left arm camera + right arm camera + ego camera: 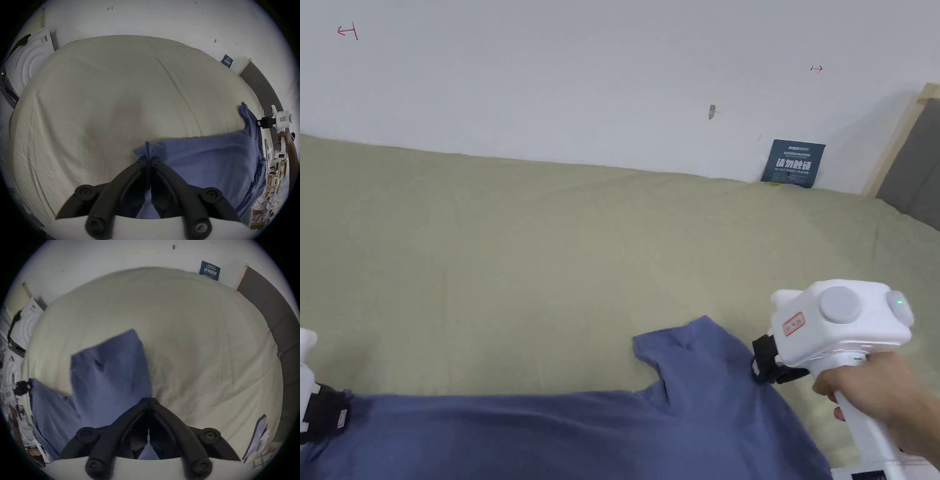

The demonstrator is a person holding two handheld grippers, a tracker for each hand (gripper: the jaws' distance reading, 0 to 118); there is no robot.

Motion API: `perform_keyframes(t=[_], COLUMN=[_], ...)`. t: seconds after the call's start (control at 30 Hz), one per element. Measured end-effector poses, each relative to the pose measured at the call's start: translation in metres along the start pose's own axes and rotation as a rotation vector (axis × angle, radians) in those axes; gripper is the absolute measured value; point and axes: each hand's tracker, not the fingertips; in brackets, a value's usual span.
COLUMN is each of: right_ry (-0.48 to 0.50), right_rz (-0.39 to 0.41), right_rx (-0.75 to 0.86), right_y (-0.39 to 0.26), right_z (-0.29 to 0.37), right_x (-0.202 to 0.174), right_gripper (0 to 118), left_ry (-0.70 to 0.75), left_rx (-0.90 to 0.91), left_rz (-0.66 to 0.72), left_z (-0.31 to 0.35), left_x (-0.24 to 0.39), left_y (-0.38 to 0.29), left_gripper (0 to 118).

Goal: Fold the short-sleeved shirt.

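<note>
A blue short-sleeved shirt (pixel 625 425) lies stretched along the near edge of the beige bed (pixel 550 250), one sleeve (pixel 687 344) pointing away from me. My left gripper (pixel 325 415) is at the shirt's left end; in the left gripper view it (pixel 148 158) is shut on a bunched corner of the shirt (pixel 203 159). My right gripper (pixel 762 365), held by a hand (pixel 881 387), is at the shirt's right edge beside the sleeve; in the right gripper view it (pixel 149 400) is shut on the shirt (pixel 110 369).
A white wall (pixel 612 75) runs behind the bed, with a dark blue sign (pixel 794 164) leaning on it at the back right. A grey headboard (pixel 915 169) stands to the right. A white appliance (pixel 27 65) stands past the bed's left end. Clutter (pixel 272 178) covers the floor near me.
</note>
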Motion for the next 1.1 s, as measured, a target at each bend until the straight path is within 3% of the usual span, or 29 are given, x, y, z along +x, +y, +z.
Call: perform_keyframes(t=[0.1,0.33,0.43,0.73,0.87,1.1], right_ry=[0.007,0.091,0.103,0.139,0.138,0.138], right_rz=[0.11,0.205,0.201,0.052,-0.073,-0.185], right_rx=[0.103,0.203,0.209,0.192,0.171,0.068], right_y=[-0.013,-0.072,-0.109,-0.233,-0.278,-0.346], right_z=[0.05,0.158,0.186,0.227,0.231,0.208], right_x=[-0.015,-0.048,-0.047,-0.016,0.001,0.022], right_gripper=[1,2,2,2,2,2], left_ry=[-0.037,-0.085,-0.086,-0.177,-0.188,-0.226], left_rx=[0.028,0.11,0.144,0.119,0.075,-0.024], left_rz=[-0.083,-0.155,-0.191,-0.2,-0.23,-0.189], left_z=[0.028,0.107,0.139,0.191,0.19,0.172], left_x=[0.009,0.014,0.011,-0.023,-0.029,-0.032], left_y=[0.0,-0.016,-0.04,-0.135,-0.179,-0.242], left_gripper=[3,3,3,3,3,3])
